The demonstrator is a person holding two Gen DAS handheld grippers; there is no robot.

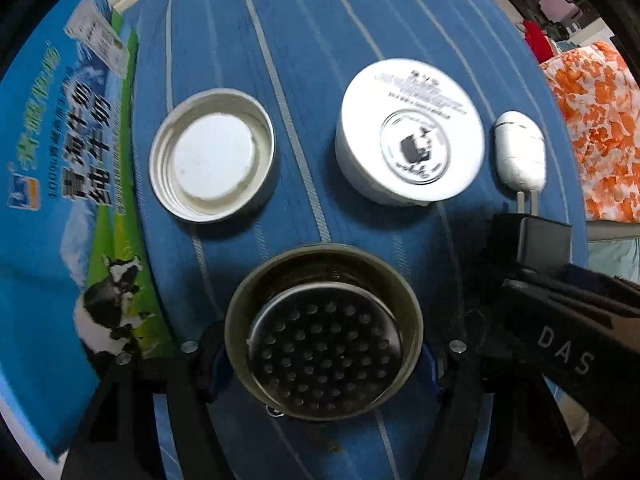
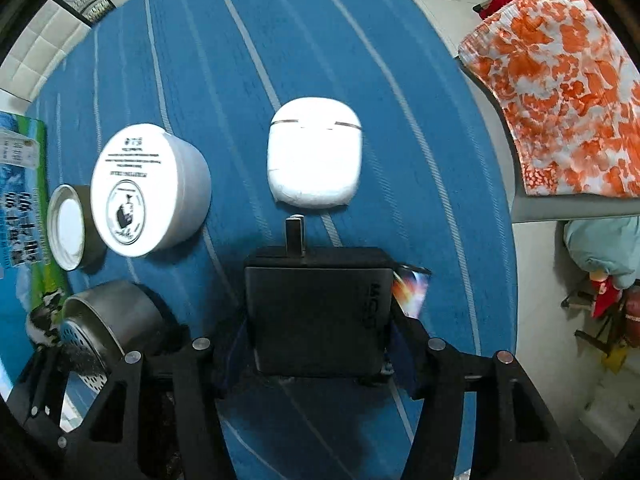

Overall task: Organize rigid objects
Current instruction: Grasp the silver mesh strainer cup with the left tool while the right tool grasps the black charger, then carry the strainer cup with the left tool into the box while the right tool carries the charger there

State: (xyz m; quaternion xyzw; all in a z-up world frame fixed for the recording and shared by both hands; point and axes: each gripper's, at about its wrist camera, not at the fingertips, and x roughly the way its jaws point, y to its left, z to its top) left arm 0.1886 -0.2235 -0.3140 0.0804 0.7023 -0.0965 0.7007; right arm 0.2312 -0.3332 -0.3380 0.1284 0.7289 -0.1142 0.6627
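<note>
On a blue striped cloth (image 1: 304,40) lie a white jar lid (image 1: 212,166), open side up, a round white tub (image 1: 410,132) and a white earbud case (image 1: 520,152). My left gripper (image 1: 322,354) is shut on a metal strainer cup (image 1: 324,350), which sits low over the cloth. My right gripper (image 2: 318,320) is shut on a black charger block (image 2: 318,312), its prongs (image 2: 295,236) pointing at the earbud case (image 2: 314,156). The tub (image 2: 148,190), lid (image 2: 68,232) and strainer cup (image 2: 104,328) show at the left of the right wrist view.
A blue and green milk carton box (image 1: 60,200) lies along the cloth's left edge. An orange and white patterned cloth (image 2: 560,92) lies off the right side, with floor clutter beyond. The right gripper body (image 1: 560,320) shows in the left wrist view.
</note>
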